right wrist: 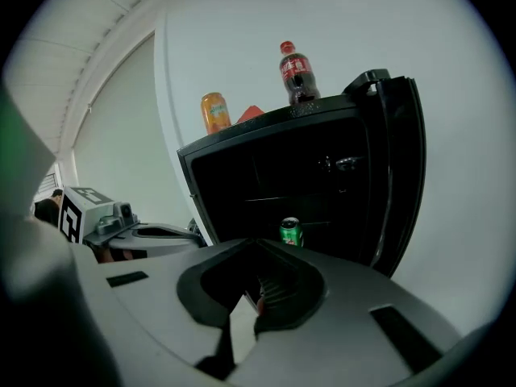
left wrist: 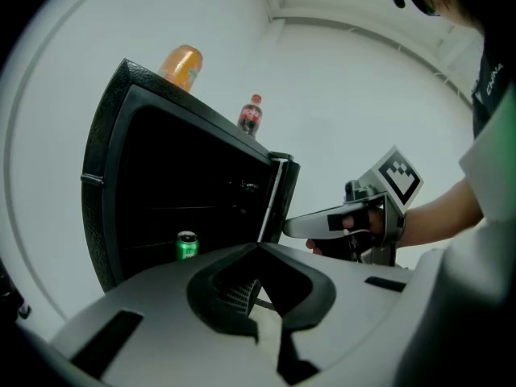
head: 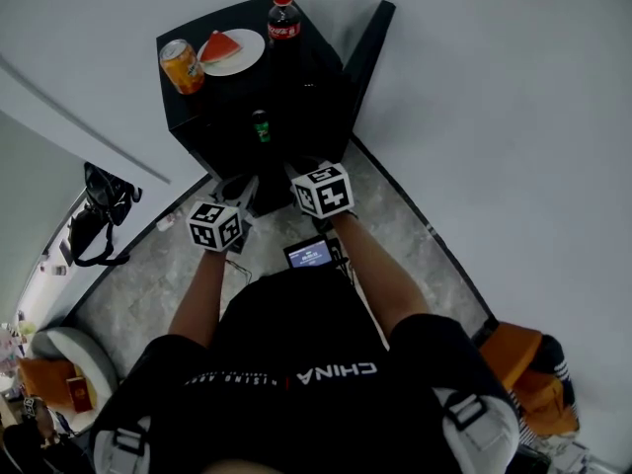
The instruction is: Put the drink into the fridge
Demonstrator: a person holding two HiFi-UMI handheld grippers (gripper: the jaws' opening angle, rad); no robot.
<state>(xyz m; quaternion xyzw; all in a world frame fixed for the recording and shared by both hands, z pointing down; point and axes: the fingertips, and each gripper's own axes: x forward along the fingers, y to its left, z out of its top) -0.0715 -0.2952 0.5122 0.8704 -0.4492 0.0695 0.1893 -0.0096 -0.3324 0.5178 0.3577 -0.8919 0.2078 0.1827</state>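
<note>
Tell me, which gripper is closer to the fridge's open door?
Right. The right gripper sits close beside the open door. The left gripper is further over, facing into the fridge.

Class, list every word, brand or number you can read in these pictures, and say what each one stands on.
"CHINA": on the person's black shirt, seen upside down in the head view.
Too small or blurred to read: the labels on the red-capped bottle, the orange can and the green can, and the small screen.
</note>
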